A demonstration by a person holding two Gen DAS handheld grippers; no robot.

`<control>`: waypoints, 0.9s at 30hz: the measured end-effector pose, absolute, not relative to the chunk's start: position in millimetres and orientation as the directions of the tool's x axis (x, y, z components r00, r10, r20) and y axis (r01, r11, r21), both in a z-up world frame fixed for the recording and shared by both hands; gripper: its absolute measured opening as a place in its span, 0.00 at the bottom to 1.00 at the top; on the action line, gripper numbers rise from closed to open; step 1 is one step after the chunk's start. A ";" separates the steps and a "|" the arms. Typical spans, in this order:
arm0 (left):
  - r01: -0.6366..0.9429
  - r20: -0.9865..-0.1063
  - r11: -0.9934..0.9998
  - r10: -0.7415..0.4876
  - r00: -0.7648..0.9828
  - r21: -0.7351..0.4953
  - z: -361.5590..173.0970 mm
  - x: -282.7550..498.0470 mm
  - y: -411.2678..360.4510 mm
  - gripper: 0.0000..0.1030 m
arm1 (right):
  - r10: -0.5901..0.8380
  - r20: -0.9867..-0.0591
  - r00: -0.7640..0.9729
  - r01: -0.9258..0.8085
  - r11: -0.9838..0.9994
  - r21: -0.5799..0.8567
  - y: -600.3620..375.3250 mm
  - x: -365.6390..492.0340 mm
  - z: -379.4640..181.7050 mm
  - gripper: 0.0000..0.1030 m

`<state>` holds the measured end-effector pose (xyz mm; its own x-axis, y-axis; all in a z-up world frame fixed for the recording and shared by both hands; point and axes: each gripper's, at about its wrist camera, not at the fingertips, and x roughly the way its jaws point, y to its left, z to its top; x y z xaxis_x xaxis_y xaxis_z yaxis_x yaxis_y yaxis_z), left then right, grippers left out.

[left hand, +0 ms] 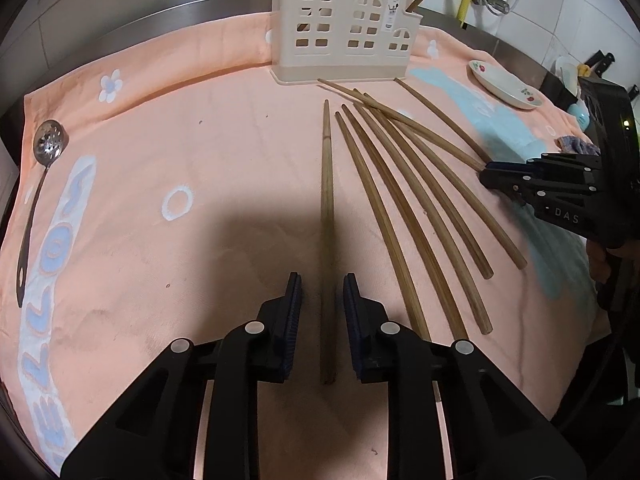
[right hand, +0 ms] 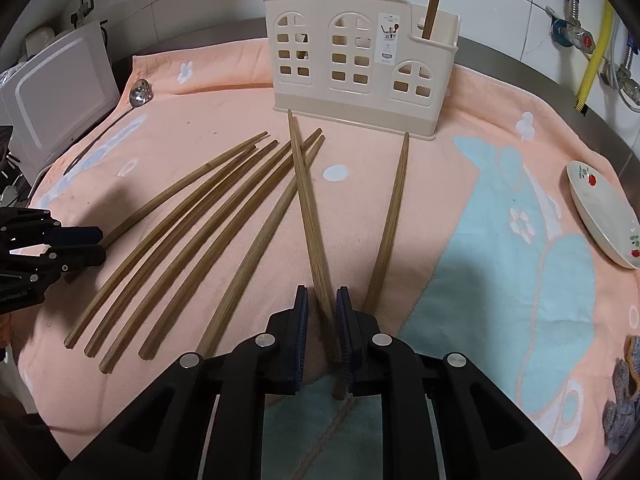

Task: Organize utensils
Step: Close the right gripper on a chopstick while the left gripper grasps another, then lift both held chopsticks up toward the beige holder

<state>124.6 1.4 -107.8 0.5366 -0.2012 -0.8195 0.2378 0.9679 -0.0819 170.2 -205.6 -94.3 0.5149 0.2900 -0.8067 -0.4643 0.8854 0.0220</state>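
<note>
Two hand-held grippers work over a peach towel point(right hand: 224, 92) spread on a steel counter, its pale blue whale print on the right side. At the towel's far edge stands a cream utensil holder point(right hand: 360, 60) with window-shaped cutouts; two wooden sticks already lean upright inside it. A flowered white dish point(right hand: 600, 216) sits near the towel's right edge, and a slotted metal spoon point(left hand: 50, 144) lies at the far left. Loose wooden chopsticks point(right hand: 208, 216) fan across the middle of the towel, tips toward the holder. The right gripper point(right hand: 322, 304) is clamped on one chopstick point(right hand: 308, 208), its blue pads pressing both sides near the thick end. The left gripper point(left hand: 322, 292) straddles a single chopstick point(left hand: 327, 184) lying apart from the fan; narrow gaps show between its pads and the wood, so it grasps nothing.
</note>
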 end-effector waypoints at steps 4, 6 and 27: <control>0.249 -0.818 0.966 -0.194 0.541 -0.064 -106.8 121.5 -3.3 0.11 | 0.290 -0.802 0.522 -0.454 0.890 0.027 -207.6 168.9 -93.3 0.08; 0.247 -0.819 0.967 -0.194 0.540 -0.066 -107.5 121.6 -3.3 0.11 | 0.290 -0.803 0.520 -0.454 0.891 0.028 -208.3 169.0 -94.4 0.08; 0.221 -0.782 0.973 -0.187 0.594 -0.065 -75.7 124.9 2.7 0.06 | 0.312 -0.683 0.660 -0.424 0.906 0.004 -213.1 147.8 -46.1 0.07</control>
<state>124.9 2.7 -75.7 0.5941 -0.1873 -0.7823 0.2206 0.9732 -0.0655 147.8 -213.1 -46.1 0.6598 0.3124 -0.6834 -0.4241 0.9056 0.0045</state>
